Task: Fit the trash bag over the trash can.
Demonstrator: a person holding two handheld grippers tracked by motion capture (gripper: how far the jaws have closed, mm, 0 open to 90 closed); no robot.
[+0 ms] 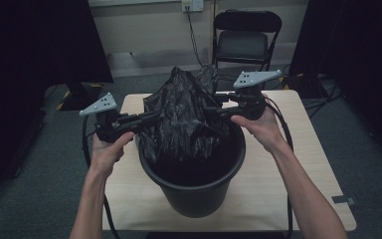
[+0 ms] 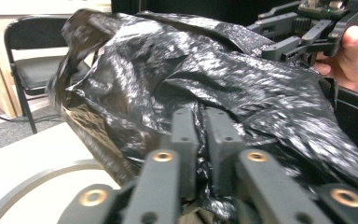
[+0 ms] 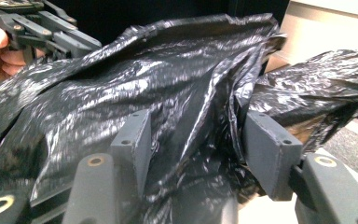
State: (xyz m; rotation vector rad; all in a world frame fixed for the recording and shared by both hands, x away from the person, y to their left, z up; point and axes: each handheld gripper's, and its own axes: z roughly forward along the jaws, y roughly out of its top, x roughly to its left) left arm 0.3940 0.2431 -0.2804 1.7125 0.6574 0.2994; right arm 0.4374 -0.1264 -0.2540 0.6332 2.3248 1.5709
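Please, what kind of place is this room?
Probably a recording room or lab, not a home. A small wooden table stands on grey carpet between black curtains, with a folding chair by the wall and cables on the floor. A bucket with a black bag is the work.

High view is dim, esp. the dark curtains both sides; the table (image 1: 288, 164) is the brightest patch, lit from above. The bucket (image 1: 199, 191) is near-black inside, no detail. Left gripper view: sharp specular glints on the bag (image 2: 205, 79), motion smear at its left flap, jaws close up w/ soft edges. Right gripper view: same glare streaks, bag blurred across the middle, bright wall top right.
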